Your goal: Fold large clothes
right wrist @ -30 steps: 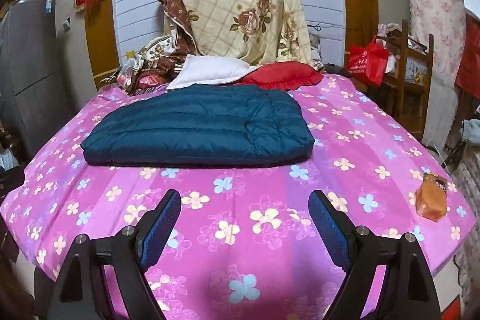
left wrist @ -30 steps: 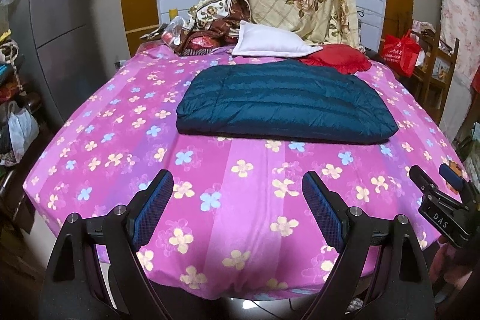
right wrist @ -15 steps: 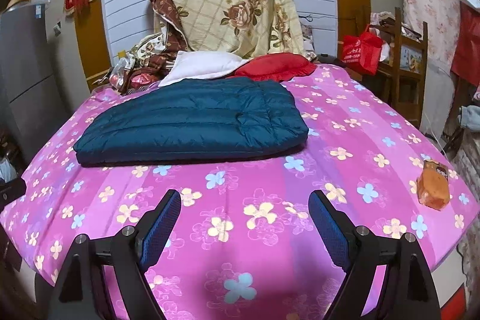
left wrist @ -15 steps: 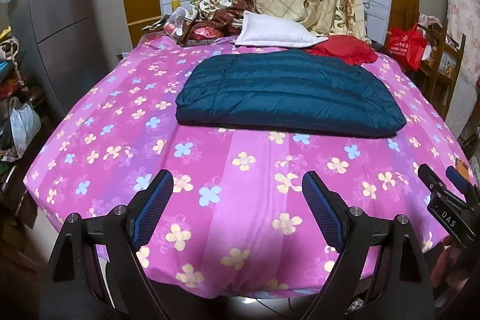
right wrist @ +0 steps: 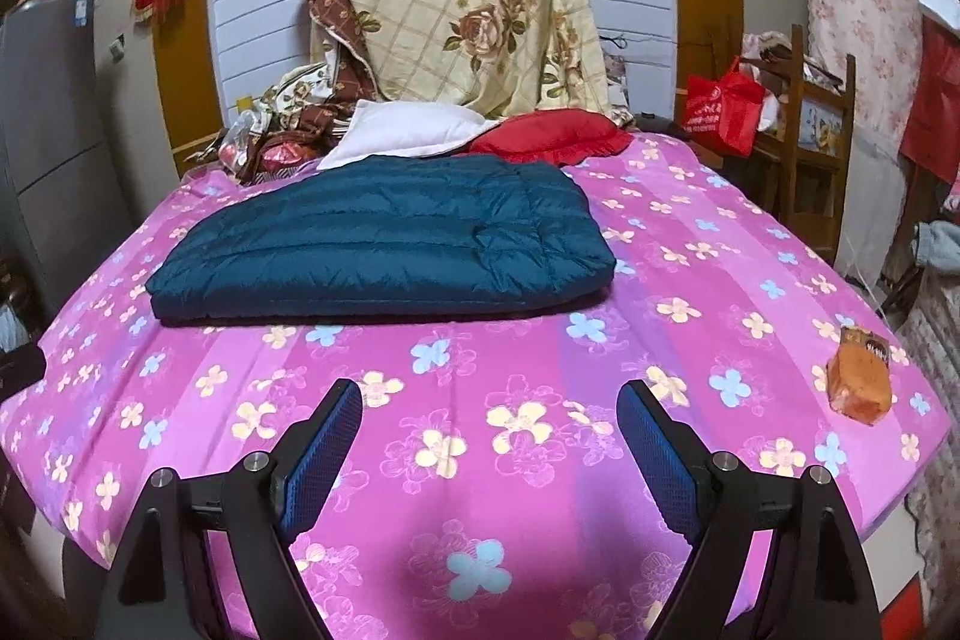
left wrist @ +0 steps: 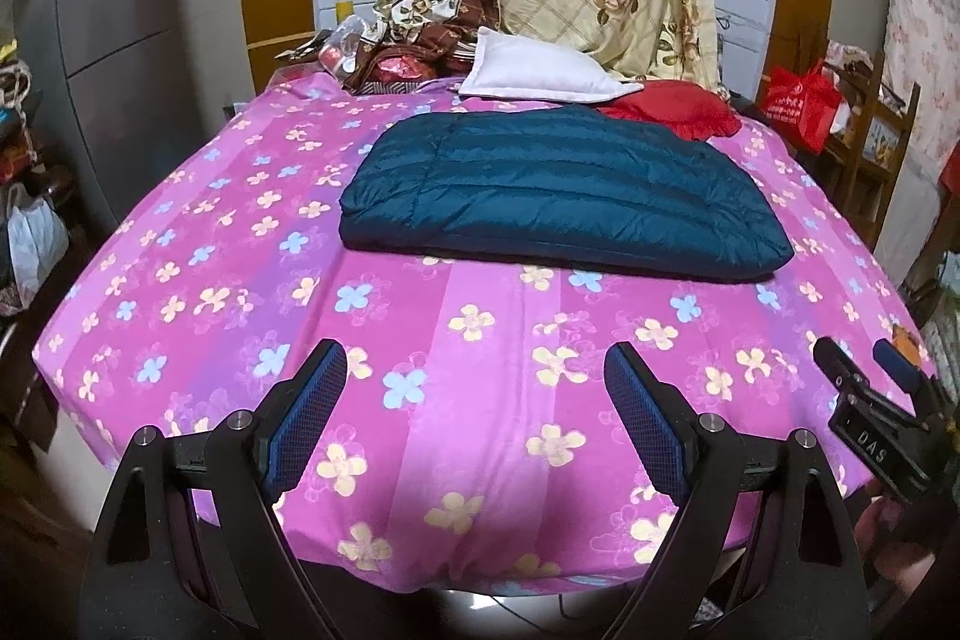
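Left gripper (left wrist: 474,388): blue-padded jaws stand wide apart, nothing between them. Right gripper (right wrist: 489,424): likewise spread wide and empty. Both hang over the near edge of the pink flower-print bedsheet (left wrist: 198,280), touching no garment.

The dark teal quilted down jacket (left wrist: 564,196) lies at twelve o'clock from the left fingers, well apart; from the right fingers it sits at about eleven o'clock (right wrist: 384,244), also well apart. It appears as a flat, compact rectangle with stacked layers along its near edge.

Judgement: folding of this garment looks complete or nearly so; at most one further fold or tidying remains. A small orange packet (right wrist: 858,376) lies at two o'clock of the right gripper.
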The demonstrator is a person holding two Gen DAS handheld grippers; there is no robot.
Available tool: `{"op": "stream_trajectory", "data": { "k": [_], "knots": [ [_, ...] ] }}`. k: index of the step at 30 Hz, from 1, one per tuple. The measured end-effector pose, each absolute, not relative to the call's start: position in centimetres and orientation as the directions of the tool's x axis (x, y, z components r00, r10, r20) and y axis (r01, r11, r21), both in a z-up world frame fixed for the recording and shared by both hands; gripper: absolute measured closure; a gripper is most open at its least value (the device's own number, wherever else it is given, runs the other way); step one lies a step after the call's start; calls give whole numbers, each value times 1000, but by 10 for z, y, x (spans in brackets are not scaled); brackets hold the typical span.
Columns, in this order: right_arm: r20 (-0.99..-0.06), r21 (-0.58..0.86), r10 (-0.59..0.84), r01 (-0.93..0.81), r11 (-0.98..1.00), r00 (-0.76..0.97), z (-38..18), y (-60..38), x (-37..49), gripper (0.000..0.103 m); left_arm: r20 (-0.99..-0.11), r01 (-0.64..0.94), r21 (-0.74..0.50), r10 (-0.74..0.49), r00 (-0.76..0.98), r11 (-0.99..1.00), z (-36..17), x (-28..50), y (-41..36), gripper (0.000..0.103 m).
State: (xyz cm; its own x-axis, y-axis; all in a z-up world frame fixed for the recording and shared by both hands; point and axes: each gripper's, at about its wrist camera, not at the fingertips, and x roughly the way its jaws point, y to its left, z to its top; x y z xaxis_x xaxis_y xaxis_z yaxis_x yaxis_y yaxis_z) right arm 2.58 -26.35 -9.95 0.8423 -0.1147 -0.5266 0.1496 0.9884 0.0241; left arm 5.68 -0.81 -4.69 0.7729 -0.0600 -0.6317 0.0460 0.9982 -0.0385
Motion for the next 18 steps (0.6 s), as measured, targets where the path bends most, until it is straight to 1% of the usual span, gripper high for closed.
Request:
{"op": "stream_trajectory", "data": {
  "k": [9, 18],
  "knots": [
    [-566, -14, -107, 120, 993, 818, -109, -246, 31, 18, -634, 41, -90, -90, 768, 995, -51, 56, 6, 15],
    [-578, -28, -90, 91, 996, 811, -116, -238, 37, 18, -649, 26, -85, -75, 757, 996, -53, 61, 8, 15]
  ]
}}
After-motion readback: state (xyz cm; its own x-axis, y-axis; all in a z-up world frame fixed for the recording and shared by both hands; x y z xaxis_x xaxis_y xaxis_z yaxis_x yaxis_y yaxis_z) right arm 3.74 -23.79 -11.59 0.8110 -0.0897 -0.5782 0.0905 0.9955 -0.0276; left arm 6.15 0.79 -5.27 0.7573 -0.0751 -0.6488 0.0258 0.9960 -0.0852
